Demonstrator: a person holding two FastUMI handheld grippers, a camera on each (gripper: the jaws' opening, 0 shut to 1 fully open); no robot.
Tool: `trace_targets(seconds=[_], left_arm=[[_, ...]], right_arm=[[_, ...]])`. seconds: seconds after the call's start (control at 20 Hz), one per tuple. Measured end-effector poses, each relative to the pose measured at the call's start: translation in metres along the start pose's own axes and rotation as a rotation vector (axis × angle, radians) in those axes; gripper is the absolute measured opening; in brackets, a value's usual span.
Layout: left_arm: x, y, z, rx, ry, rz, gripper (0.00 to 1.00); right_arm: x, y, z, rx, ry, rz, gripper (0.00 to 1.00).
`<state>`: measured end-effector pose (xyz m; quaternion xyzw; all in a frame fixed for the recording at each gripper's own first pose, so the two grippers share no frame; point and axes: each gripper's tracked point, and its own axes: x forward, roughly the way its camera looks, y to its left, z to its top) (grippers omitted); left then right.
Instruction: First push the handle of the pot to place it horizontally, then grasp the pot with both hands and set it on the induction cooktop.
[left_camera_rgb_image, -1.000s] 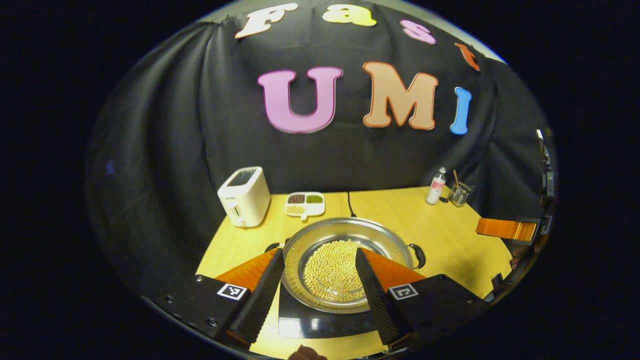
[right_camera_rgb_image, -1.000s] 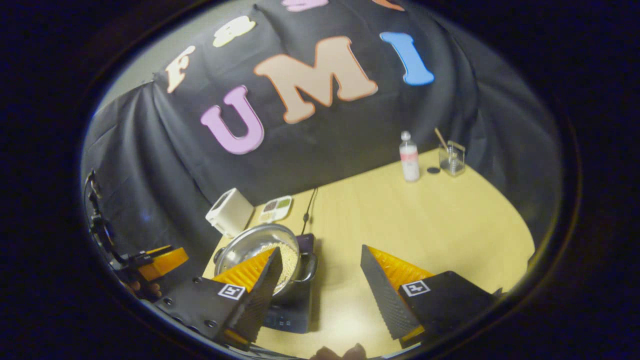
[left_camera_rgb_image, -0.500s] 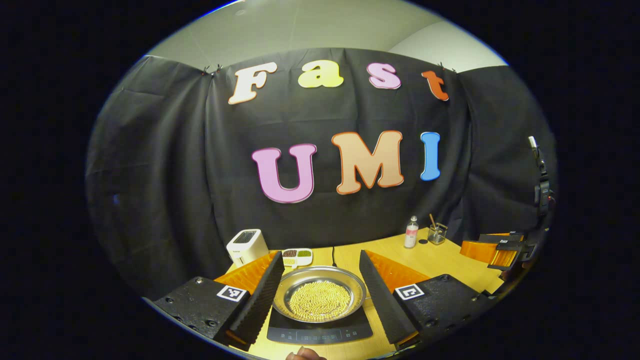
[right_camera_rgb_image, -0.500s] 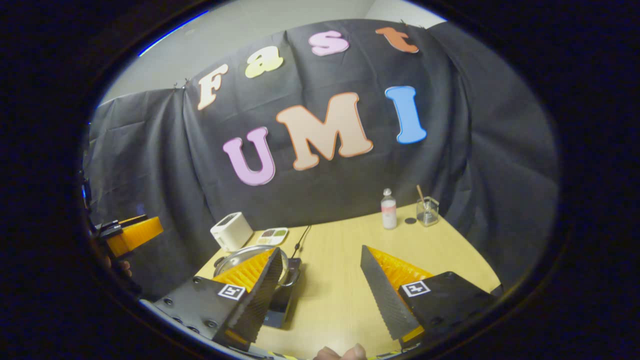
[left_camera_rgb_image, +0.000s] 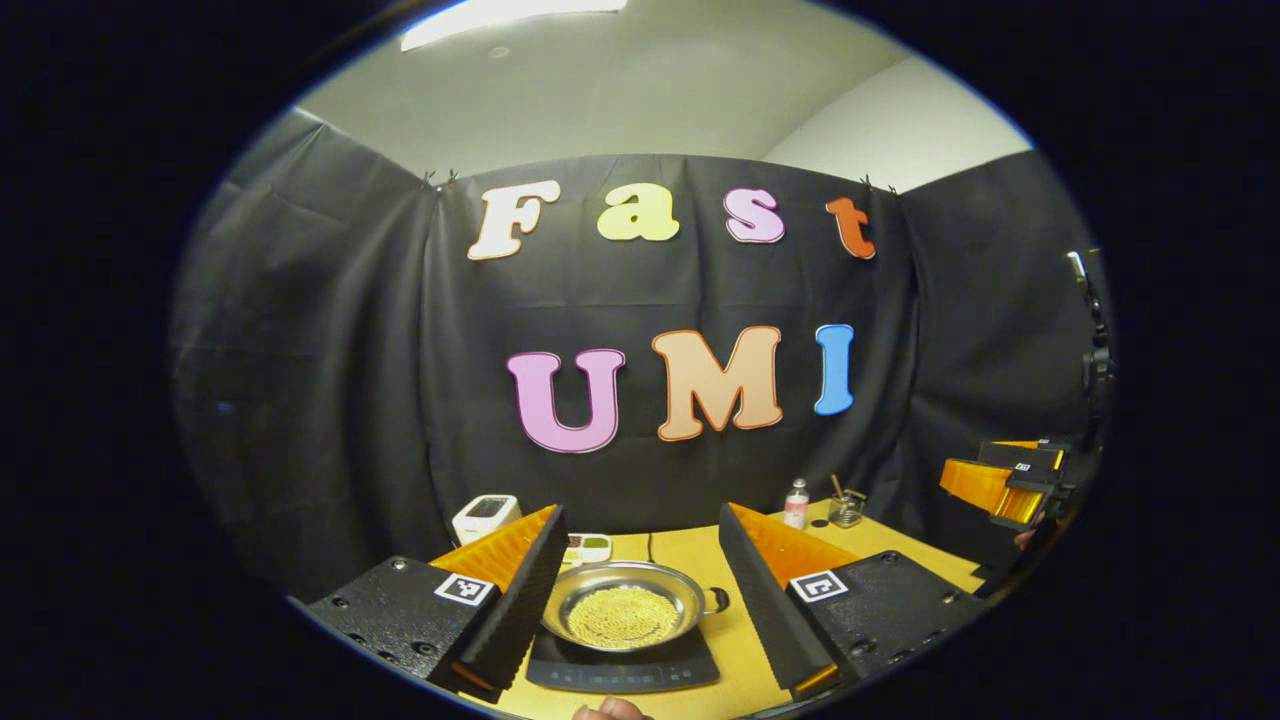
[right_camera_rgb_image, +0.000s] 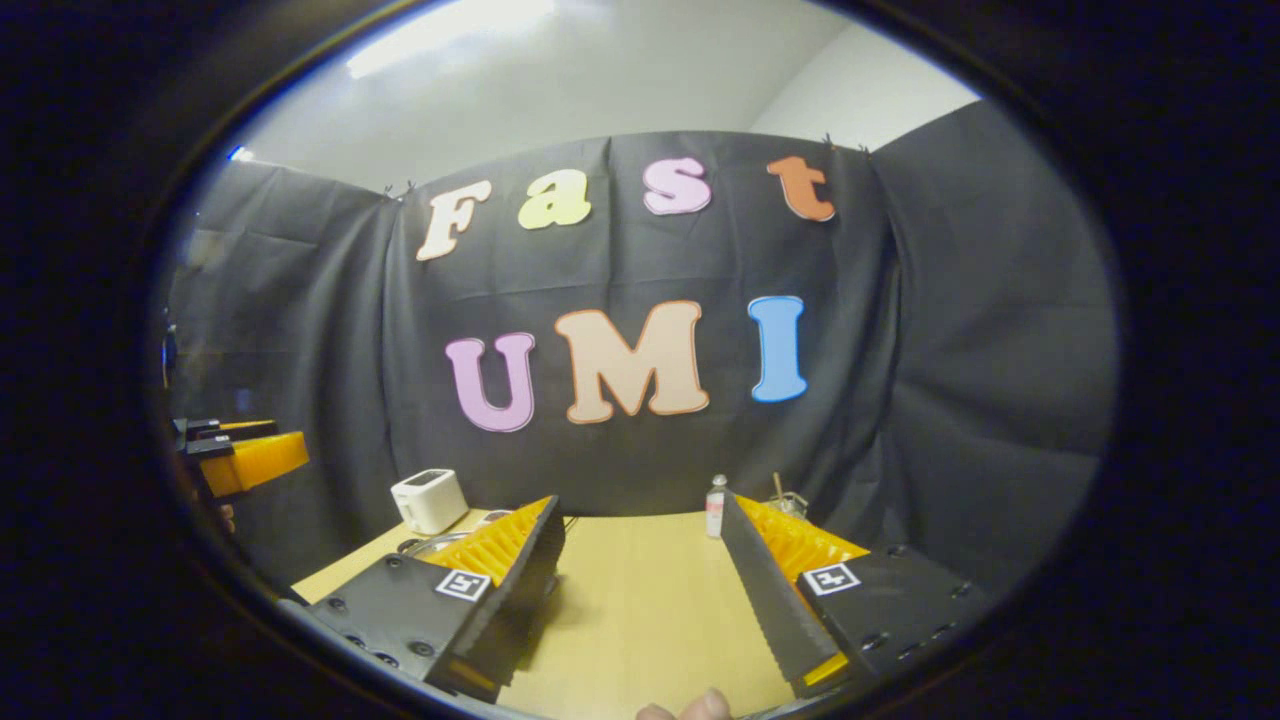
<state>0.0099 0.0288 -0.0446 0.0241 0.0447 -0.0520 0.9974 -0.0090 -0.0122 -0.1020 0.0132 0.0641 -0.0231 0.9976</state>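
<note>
Steel and shallow, the pot (left_camera_rgb_image: 622, 610) sits on the induction cooktop (left_camera_rgb_image: 620, 668) near the front edge of the wooden table (left_camera_rgb_image: 745, 640), its bed of pale beans (left_camera_rgb_image: 620, 615) level and one side handle (left_camera_rgb_image: 714, 599) lying flat toward the table's right side. Both tools have drawn back and up since a second ago: the pot then filled the space between the left gripper's fingers, and now it looks small and distant between them. The left gripper (left_camera_rgb_image: 635, 590) stands wide open with nothing between its fingers, hanging above the front edge. The right gripper (right_camera_rgb_image: 640, 590) is likewise spread wide and empty, held over bare table toward the right side, with only a sliver of the pot's rim (right_camera_rgb_image: 435, 545) peeking past its left finger. From the left gripper view the other tool (left_camera_rgb_image: 1000, 480) appears far off at the right.

At the back edge stand a white toaster (left_camera_rgb_image: 483, 517), a divided dish (left_camera_rgb_image: 588, 547), a small bottle (left_camera_rgb_image: 796, 503) and a glass jar (left_camera_rgb_image: 846, 510), all well apart from the cooktop.

Judging by this, the placing looks finished: the pot rests square on the cooktop, both tools have let go and are retreating, and nothing further seems to be asked.
</note>
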Motion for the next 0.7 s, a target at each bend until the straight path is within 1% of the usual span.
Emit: trace_targets(seconds=[0.05, 0.1, 0.15, 0.2, 0.25, 0.3, 0.35, 0.4, 0.45, 0.55, 0.7], left_arm=[[-0.002, 0.003, 0.003, -0.001, -0.013, 0.0, 0.92], [-0.005, 0.009, 0.009, 0.011, -0.026, 0.015, 0.92], [-0.01, 0.017, 0.013, 0.024, -0.038, 0.036, 0.92], [-0.013, 0.019, 0.021, 0.027, -0.059, 0.043, 0.92], [-0.015, 0.017, 0.028, 0.026, -0.077, 0.044, 0.92], [-0.017, 0.017, 0.031, 0.025, -0.081, 0.045, 0.92], [-0.018, 0.017, 0.029, 0.027, -0.078, 0.048, 0.92], [-0.017, 0.017, 0.029, 0.031, -0.065, 0.056, 0.92], [-0.017, 0.017, 0.026, 0.038, -0.05, 0.065, 0.92], [-0.013, 0.01, 0.037, 0.039, -0.076, 0.063, 0.92], [-0.013, 0.002, 0.031, 0.005, -0.055, 0.067, 0.92]], right_arm=[[-0.008, -0.002, 0.004, -0.015, -0.014, -0.009, 0.96], [-0.017, -0.002, 0.004, -0.031, -0.015, -0.011, 0.92], [-0.022, -0.001, 0.003, -0.05, -0.005, -0.008, 0.92], [-0.024, 0.0, 0.002, -0.065, 0.002, -0.006, 0.96], [-0.024, 0.001, 0.007, -0.071, -0.006, -0.006, 0.92], [-0.023, 0.004, 0.014, -0.064, -0.018, -0.003, 0.92], [-0.022, 0.008, 0.019, -0.053, -0.03, 0.006, 0.97], [-0.02, 0.01, 0.019, -0.049, -0.03, 0.014, 0.92], [-0.02, 0.01, 0.018, -0.052, -0.021, 0.021, 0.92], [-0.015, 0.008, 0.024, -0.065, -0.04, 0.032, 0.92], [-0.013, 0.0, 0.025, -0.044, -0.035, 0.032, 0.94]])
